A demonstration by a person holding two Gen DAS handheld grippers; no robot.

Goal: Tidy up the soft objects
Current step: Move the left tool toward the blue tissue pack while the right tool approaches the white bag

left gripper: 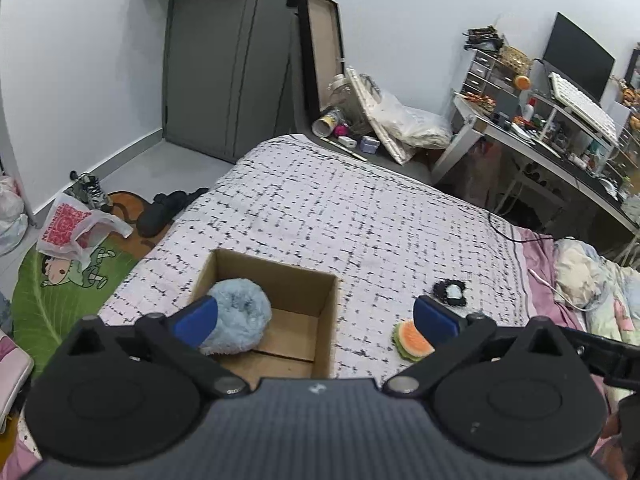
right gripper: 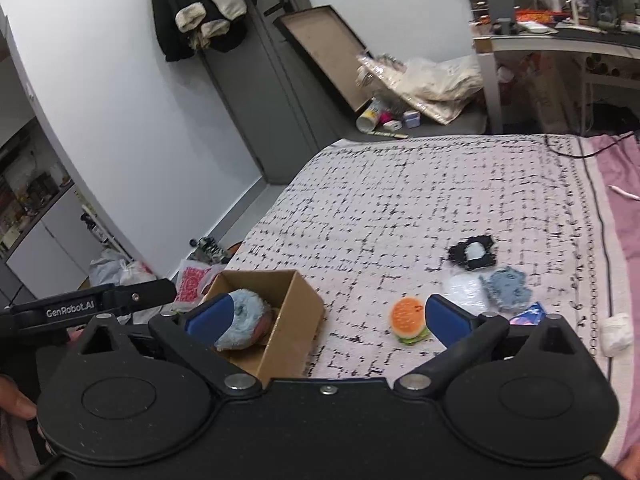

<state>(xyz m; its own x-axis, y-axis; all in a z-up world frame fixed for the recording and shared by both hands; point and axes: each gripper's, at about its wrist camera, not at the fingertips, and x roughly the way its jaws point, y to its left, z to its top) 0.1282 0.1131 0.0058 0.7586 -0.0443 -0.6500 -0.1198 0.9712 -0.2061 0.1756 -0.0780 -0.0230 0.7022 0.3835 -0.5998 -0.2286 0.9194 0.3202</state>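
An open cardboard box point(left gripper: 320, 312) point(right gripper: 296, 320) stands on the bed with a fluffy light-blue plush point(left gripper: 240, 312) point(right gripper: 244, 316) inside. A small hamburger plush point(left gripper: 414, 340) point(right gripper: 408, 320) lies on the bedspread right of the box. A black-and-white soft item point(left gripper: 450, 292) point(right gripper: 474, 256), a white pouch point(right gripper: 466, 292), a blue-grey soft piece point(right gripper: 506, 284) and a white soft lump point(right gripper: 618, 334) lie further right. My left gripper point(left gripper: 314, 318) is open above the box and empty. My right gripper point(right gripper: 326, 316) is open and empty, above the box and hamburger.
The bed point(left gripper: 340, 208) has a white black-patterned spread, with pink sheet and pillows point(left gripper: 592, 280) at the right. A cluttered desk point(left gripper: 560, 128) stands beyond. Shoes, a plastic bag point(left gripper: 76, 228) and a green rug point(left gripper: 44, 292) lie on the floor left. A grey door point(left gripper: 228, 60) is behind.
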